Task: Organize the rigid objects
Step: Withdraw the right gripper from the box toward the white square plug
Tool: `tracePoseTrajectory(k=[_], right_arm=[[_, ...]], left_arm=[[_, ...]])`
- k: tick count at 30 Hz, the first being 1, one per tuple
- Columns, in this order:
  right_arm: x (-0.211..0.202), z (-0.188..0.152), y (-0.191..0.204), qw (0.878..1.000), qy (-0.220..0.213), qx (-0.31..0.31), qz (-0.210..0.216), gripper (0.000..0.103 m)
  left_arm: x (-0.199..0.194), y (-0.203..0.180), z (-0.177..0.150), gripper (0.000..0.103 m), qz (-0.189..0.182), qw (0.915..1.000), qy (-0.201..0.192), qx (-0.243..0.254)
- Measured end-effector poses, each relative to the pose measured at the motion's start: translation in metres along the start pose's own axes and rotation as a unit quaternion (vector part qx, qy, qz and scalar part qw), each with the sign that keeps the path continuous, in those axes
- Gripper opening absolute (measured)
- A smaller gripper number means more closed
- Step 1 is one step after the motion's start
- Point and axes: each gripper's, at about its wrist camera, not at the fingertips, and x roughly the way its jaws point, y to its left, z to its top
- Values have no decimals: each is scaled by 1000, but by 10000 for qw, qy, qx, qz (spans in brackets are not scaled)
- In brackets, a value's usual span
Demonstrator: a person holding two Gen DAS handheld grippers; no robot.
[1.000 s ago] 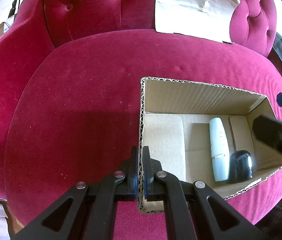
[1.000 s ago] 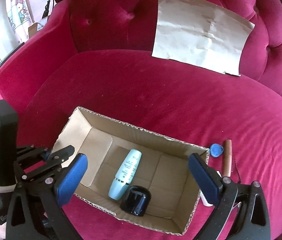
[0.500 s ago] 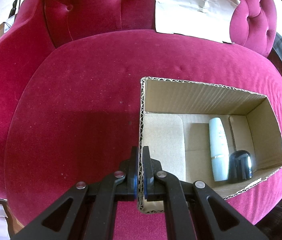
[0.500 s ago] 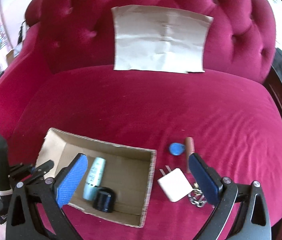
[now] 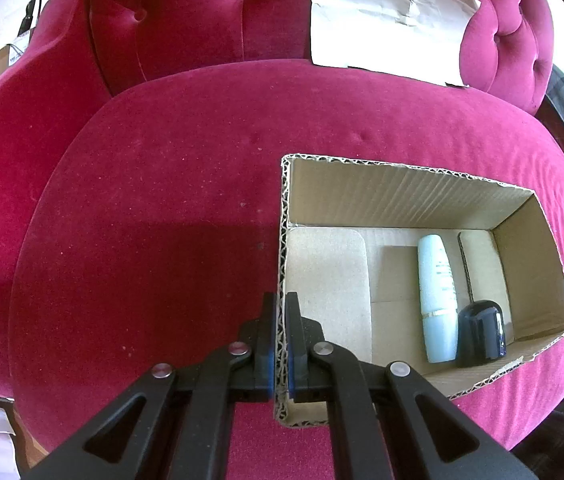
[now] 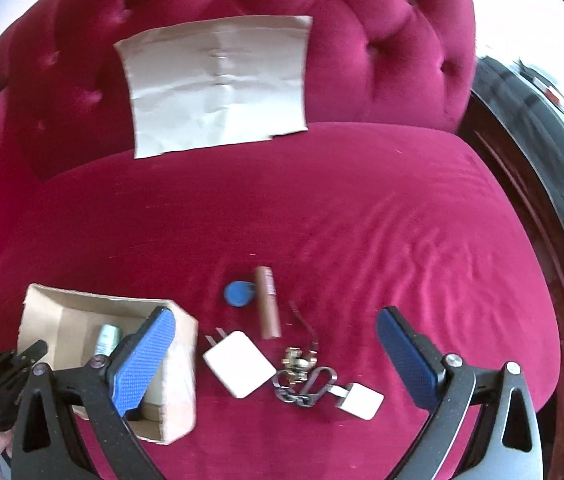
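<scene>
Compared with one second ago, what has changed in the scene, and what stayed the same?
The right tool, open and empty, swung away from above the cardboard box to above the loose items on the sofa: white charger, keyring, brown tube, blue tag. The left tool stayed shut on the box wall. The pale bottle and black cap did not move.

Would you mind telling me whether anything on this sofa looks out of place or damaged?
The small items lie loose on the seat cushion beside the cardboard box, whose cut rim is ragged. A creased brown paper sheet leans against the backrest.
</scene>
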Motion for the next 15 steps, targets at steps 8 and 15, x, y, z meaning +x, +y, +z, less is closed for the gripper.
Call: tracePoseTrajectory(k=[8,15], right_arm=[[15,-13,-41,9987,265,301,-302,102],[37,-31,-64,9956,680,589,-263,102]], left_arm=[[0,2,0,3,4,10000,3,5],[-1,1,0,3,3,10000,-7,12]])
